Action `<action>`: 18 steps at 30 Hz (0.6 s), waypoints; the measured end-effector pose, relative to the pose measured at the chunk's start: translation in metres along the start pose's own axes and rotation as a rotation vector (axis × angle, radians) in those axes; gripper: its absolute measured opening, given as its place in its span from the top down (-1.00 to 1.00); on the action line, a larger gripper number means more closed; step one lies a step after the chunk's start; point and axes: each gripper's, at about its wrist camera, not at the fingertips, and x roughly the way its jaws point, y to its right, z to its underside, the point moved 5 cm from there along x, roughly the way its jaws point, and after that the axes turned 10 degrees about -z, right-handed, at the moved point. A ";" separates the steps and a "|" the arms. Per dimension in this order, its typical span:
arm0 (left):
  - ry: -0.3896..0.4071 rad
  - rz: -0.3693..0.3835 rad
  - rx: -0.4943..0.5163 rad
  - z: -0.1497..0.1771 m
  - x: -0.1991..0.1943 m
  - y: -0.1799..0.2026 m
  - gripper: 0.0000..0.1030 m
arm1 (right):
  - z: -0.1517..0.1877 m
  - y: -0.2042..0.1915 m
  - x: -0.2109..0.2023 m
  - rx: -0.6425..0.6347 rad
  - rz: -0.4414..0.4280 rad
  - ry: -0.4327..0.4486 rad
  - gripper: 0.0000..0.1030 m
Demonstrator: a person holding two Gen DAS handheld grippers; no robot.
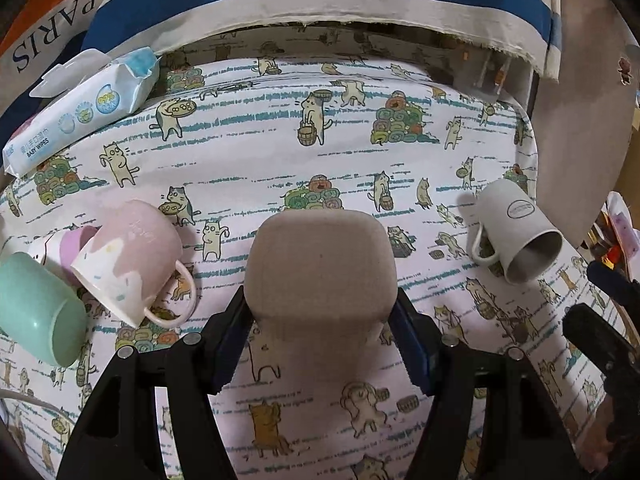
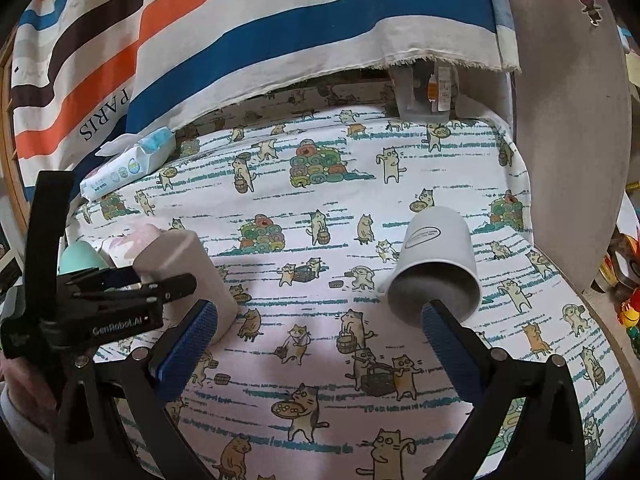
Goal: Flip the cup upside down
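Observation:
My left gripper (image 1: 322, 344) is shut on a beige cup (image 1: 320, 272), upside down with its flat base up, over the cat-print cloth (image 1: 248, 152). The same cup (image 2: 188, 276) and the left gripper's body show at the left of the right wrist view. My right gripper (image 2: 318, 332) is open and empty, its right fingertip (image 2: 436, 320) just before the mouth of a grey mug (image 2: 436, 264) lying on its side. That grey mug (image 1: 516, 232) also lies at the right in the left wrist view.
A pink mug (image 1: 132, 264), a mint cup (image 1: 38, 308) and a small white-and-purple cup (image 1: 66, 246) lie on their sides at the left. A pack of baby wipes (image 1: 84, 112) sits at the back left. A striped cloth (image 2: 248, 40) hangs behind.

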 end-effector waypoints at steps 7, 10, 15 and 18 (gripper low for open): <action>0.040 -0.003 0.035 0.002 0.006 0.003 -0.29 | 0.000 0.002 -0.001 0.015 -0.002 0.003 -0.99; 0.044 0.042 -0.006 0.001 0.005 -0.004 -0.35 | -0.002 -0.001 -0.004 0.002 -0.002 0.011 -0.99; 0.121 0.012 -0.005 -0.006 -0.015 -0.016 -0.73 | -0.006 -0.007 -0.009 -0.025 0.009 0.028 -0.99; 0.171 -0.029 0.005 -0.013 -0.030 -0.028 -0.79 | -0.009 -0.013 -0.012 -0.029 -0.006 0.042 -0.99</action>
